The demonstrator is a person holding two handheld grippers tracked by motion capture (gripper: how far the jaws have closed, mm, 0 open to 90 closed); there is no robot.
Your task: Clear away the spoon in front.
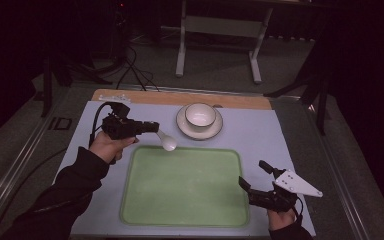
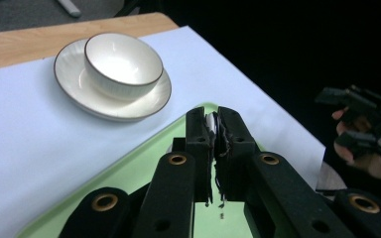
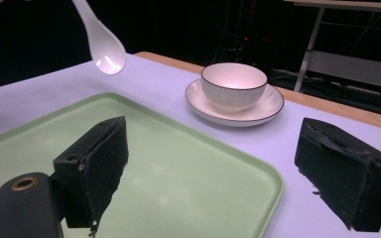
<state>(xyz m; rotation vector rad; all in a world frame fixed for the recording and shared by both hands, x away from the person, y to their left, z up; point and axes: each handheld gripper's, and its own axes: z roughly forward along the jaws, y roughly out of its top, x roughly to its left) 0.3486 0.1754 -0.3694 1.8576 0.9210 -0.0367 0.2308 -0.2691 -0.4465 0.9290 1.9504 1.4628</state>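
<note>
**Spoon pinched at the handle, bowl end hanging past the jaws**

Left gripper [image 1: 152, 127], left of centre in the high view — clamped tight on the white spoon [image 1: 166, 140] by its handle. Spoon's bowl end sticking out down and to the right of the jaws, held in the air over the top-left corner of the green tray [image 1: 185, 187]. Cup [image 1: 200, 114] on its saucer [image 1: 182, 126] just up and right of that. Right gripper [image 1: 255, 179] at lower right by the tray's edge — jaws spread wide, holding nothing.

Black tool [image 1: 152, 127] with brass rivets; dark sleeve [image 1: 70, 185].
</note>
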